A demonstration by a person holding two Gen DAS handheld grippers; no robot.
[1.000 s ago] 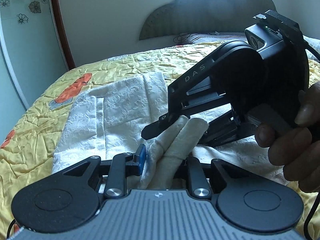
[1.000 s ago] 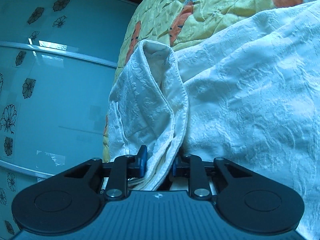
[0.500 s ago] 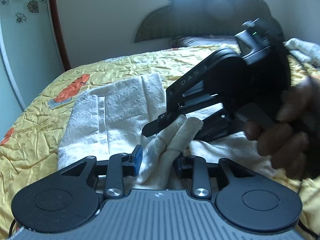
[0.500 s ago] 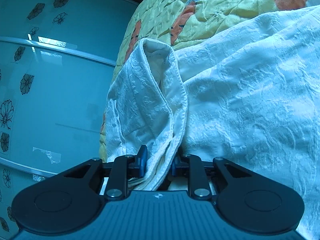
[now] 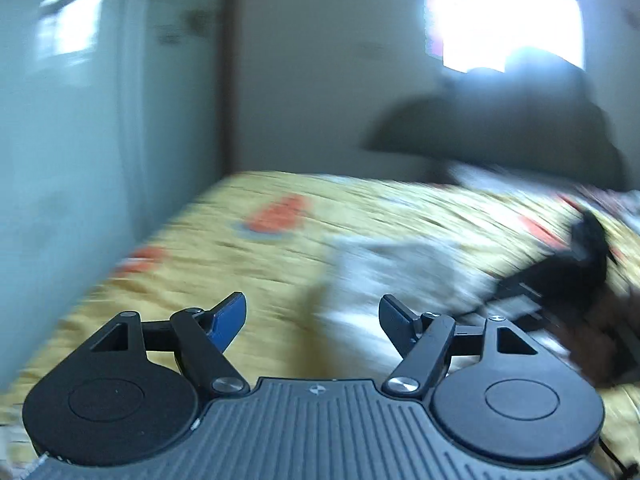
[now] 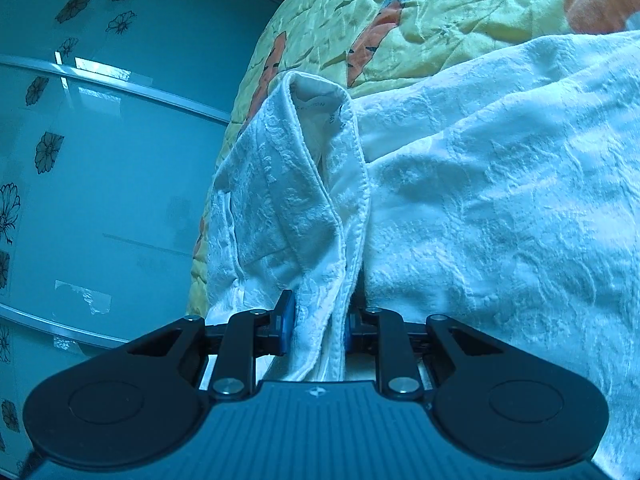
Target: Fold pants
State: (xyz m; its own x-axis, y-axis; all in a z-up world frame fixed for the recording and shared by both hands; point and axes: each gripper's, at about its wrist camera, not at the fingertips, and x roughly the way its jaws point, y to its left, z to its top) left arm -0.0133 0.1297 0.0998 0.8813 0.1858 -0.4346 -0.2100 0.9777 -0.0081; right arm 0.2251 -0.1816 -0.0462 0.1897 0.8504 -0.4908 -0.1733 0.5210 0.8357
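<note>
The white textured pants (image 6: 500, 208) lie spread on a yellow bedspread. My right gripper (image 6: 316, 330) is shut on a bunched fold of the pants (image 6: 304, 208), which rises between its blue pads. In the blurred left wrist view the pants (image 5: 400, 276) show as a pale patch ahead and to the right. My left gripper (image 5: 312, 314) is opening, its jaws wide apart with nothing between them, over the bedspread. The right gripper (image 5: 560, 280) and the hand holding it appear as a dark blur at the right edge.
The yellow bedspread (image 5: 240, 248) with orange shapes covers the bed. A pale glass wardrobe door (image 6: 100, 160) with flower decals stands along the bed's side. A dark headboard (image 5: 500, 128) and a bright window (image 5: 508, 12) are at the far end.
My left gripper let go of the pants fold, opened wide and swung away to the left and up; its view is now blurred. The right gripper stays shut on its fold.
</note>
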